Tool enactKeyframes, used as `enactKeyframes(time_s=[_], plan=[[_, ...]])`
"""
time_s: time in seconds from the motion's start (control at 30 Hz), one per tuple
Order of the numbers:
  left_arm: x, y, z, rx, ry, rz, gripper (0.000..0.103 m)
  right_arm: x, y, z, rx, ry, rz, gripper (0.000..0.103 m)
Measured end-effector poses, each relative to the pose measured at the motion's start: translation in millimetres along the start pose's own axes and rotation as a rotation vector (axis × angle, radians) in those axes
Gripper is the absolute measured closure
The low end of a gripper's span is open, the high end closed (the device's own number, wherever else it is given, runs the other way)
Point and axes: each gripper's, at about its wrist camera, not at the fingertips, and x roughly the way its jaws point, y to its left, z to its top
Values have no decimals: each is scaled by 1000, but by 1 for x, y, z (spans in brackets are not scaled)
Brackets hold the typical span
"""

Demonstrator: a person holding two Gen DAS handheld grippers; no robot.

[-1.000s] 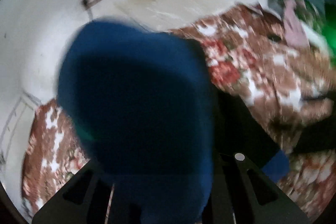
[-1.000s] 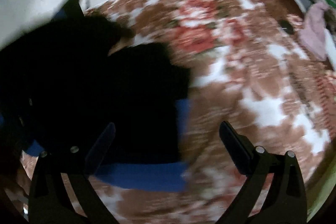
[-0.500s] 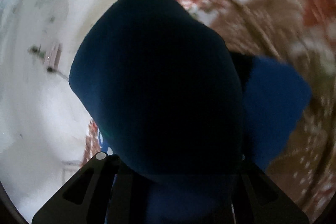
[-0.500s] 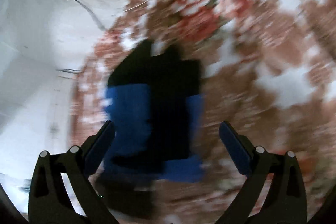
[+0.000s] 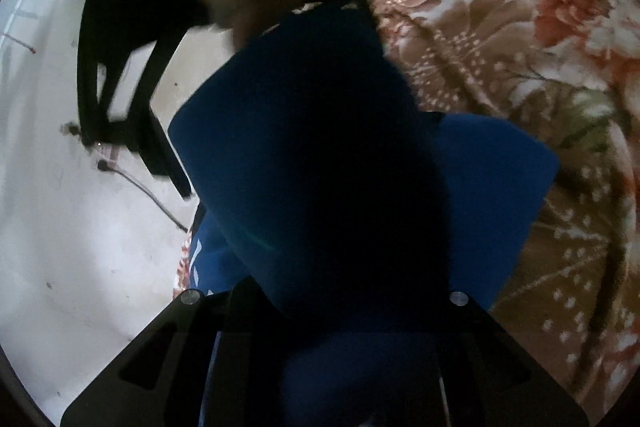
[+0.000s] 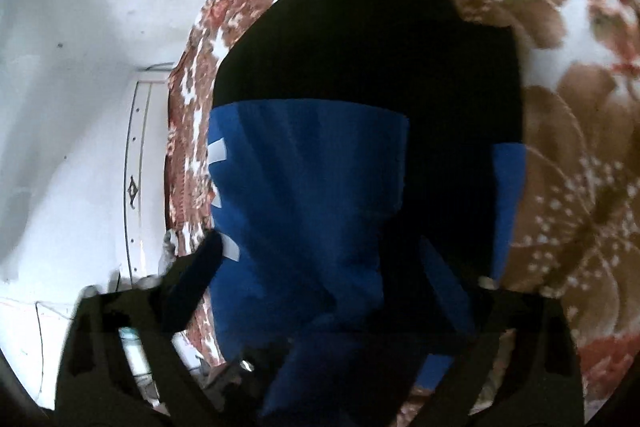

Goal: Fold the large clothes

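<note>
A blue and black garment [image 6: 320,167] lies partly folded on a floral bedspread [image 6: 580,147]. In the left wrist view a fold of the blue cloth [image 5: 304,155] rises from between the fingers and fills the middle, so my left gripper [image 5: 324,307] is shut on it. My right gripper [image 6: 340,315] is low over the garment with cloth lying between its spread fingers; I cannot tell whether it grips. The right gripper's black frame [image 5: 120,79] shows at upper left in the left wrist view.
The bedspread [image 5: 520,47] extends to the right. A white wall [image 5: 60,227] with a socket and cable is on the left. The bed's edge and a white panel [image 6: 136,167] lie left of the garment.
Both grippers have come down closer to the bed. The right gripper now sits right over the garment, which was farther off before. The left still holds the blue fold.
</note>
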Motion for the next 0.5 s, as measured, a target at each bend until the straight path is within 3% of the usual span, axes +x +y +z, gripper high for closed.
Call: enactKeyframes(time_s=[0.17,0.2,0.27,0.37,0.5], plan=[[-3,1,2,-9,-16,-26,90,13,1,8,-58,47,-55,33],[-3,1,3,-16,-22,-42,90,17,-1,7,-75,60,-74,47],[2,1,7,-3,-24,-47,91,22,-8,8,-106,62,-199,84],[0,-9,13,36,-25,-40,89,20,-26,10,-48,76,-155,89],[-17,19,15,-140,-26,-203,78,5,-17,10,-145,77,-218,92]])
